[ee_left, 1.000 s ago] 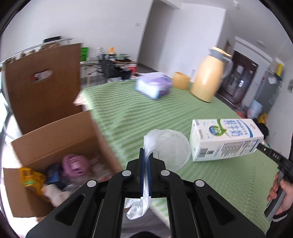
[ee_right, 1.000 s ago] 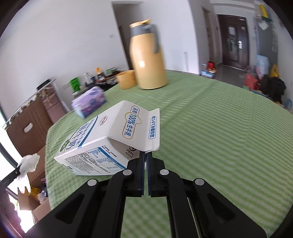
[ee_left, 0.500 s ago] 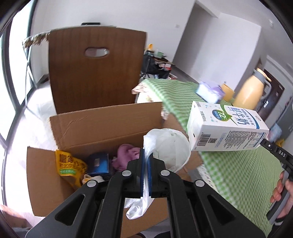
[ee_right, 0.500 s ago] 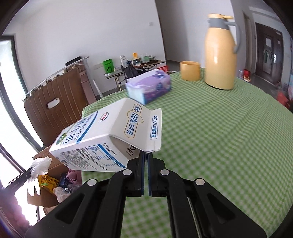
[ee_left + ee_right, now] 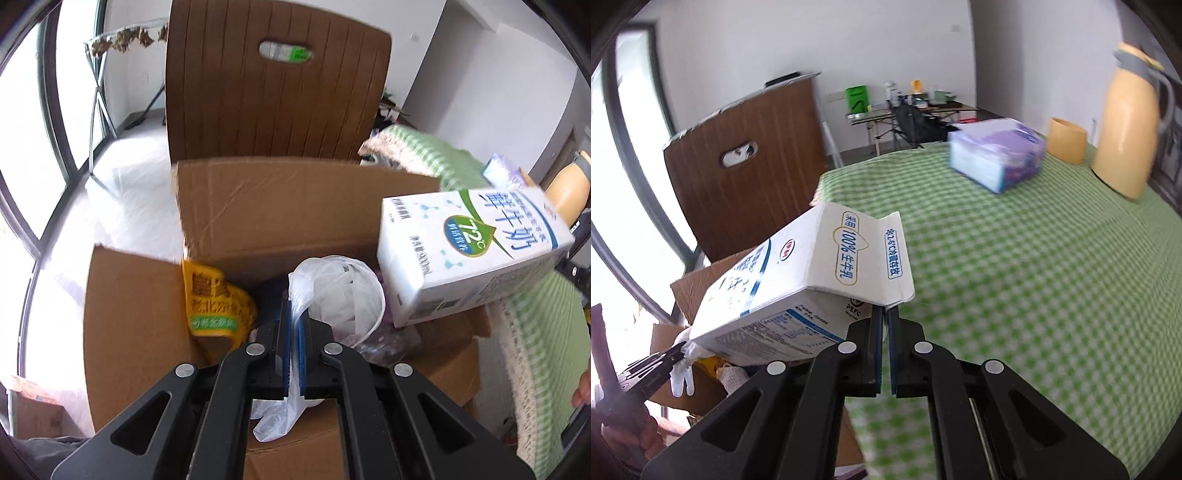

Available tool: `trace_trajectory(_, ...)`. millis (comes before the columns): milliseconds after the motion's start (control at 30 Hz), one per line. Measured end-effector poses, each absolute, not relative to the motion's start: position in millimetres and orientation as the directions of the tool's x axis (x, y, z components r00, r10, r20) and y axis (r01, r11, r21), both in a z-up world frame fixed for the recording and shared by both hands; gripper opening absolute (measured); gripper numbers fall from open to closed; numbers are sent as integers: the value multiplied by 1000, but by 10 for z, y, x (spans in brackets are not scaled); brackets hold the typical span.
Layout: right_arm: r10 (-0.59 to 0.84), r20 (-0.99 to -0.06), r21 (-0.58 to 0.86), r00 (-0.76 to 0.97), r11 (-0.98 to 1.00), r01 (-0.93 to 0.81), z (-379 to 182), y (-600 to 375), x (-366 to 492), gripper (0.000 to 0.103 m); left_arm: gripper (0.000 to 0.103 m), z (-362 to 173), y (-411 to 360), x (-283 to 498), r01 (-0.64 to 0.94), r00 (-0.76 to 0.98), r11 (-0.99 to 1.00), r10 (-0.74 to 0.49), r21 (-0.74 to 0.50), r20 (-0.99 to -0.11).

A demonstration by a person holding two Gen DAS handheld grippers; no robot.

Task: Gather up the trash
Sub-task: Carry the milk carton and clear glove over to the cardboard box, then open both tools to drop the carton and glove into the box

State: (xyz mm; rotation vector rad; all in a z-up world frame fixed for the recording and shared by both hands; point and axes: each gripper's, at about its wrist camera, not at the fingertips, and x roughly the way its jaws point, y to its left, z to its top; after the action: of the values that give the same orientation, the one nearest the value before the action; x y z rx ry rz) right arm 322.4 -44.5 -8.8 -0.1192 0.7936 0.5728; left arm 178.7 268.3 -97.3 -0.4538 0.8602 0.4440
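Observation:
My left gripper (image 5: 294, 314) is shut on a white plastic bag (image 5: 340, 291) and holds it over the open cardboard box (image 5: 295, 206) on the floor. The box holds a yellow snack packet (image 5: 214, 299) and other trash. My right gripper (image 5: 885, 314) is shut on the top seam of a white milk carton (image 5: 798, 288), which hangs on its side over the table edge above the box (image 5: 698, 280). The carton also shows in the left wrist view (image 5: 469, 254), at the right above the box. The left gripper with the bag shows at the lower left of the right wrist view (image 5: 679, 354).
A brown chair (image 5: 277, 92) stands behind the box. The green checked table (image 5: 1034, 266) carries a purple tissue pack (image 5: 997, 155), a yellow cup (image 5: 1065, 140) and a yellow thermos jug (image 5: 1126, 129). A window is at the left.
Both grippers have moved from above the table to the box at its left edge. The bag now hangs over the box and the carton has come over the box's right side.

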Motion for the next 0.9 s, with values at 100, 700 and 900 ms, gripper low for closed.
trace_trajectory(100, 446, -722, 66, 529, 806, -589, -130, -187, 3155, 3, 2, -1170, 2811, 1788, -574, 535, 789, 160, -219, -830)
trace_trajectory(700, 272, -736, -329, 620, 656, -679, -264, 921, 2938, 8, 66, -1168, 2968, 1663, -552, 568, 778, 87, -301, -818)
trace_trajectory(900, 246, -792, -207, 558, 752, -625, -296, 597, 3360, 68, 66, -1222, 2906, 1731, -537, 556, 789, 67, -297, -828)
